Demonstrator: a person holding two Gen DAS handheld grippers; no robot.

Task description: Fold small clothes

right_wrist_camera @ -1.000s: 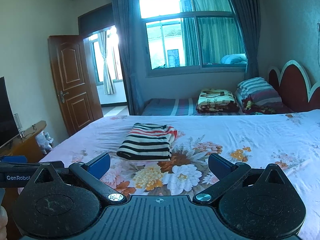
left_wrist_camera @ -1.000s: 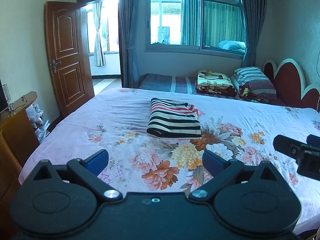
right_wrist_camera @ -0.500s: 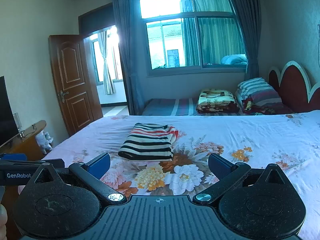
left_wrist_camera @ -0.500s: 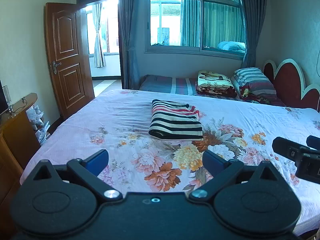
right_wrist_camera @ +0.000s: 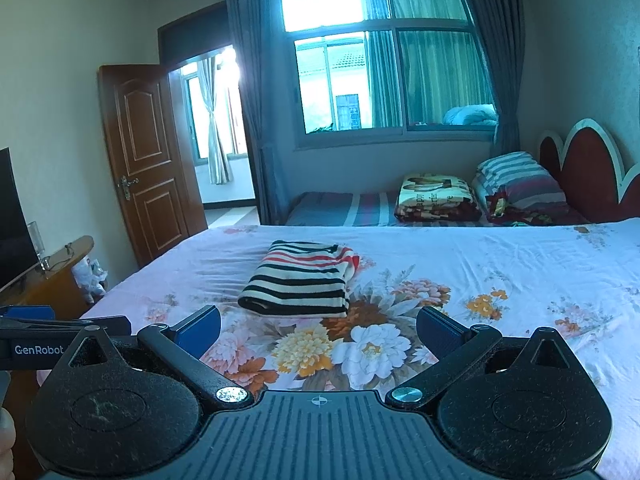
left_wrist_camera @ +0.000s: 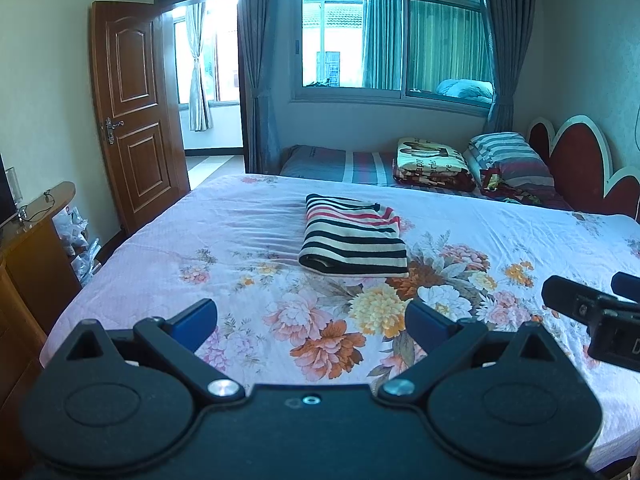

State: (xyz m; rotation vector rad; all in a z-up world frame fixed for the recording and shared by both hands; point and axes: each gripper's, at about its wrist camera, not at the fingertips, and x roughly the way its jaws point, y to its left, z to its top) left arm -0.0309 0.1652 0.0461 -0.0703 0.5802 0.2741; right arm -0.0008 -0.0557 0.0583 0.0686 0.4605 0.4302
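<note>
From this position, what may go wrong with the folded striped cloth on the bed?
1. The striped garment lies folded; a careless grab might undo its layers.
2. It rests on a soft floral bedsheet, so pinching low could catch the sheet too.
3. Both the left gripper and right gripper are open and far away, so reaching may misjudge distance.

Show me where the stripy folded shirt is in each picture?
Left wrist view: the stripy folded shirt lies on the flowery bedsheet, about the middle of the picture.
Right wrist view: it lies left of the middle, just above the left blue finger.
Shared landmark: the brown door stands to its left in both.
</note>
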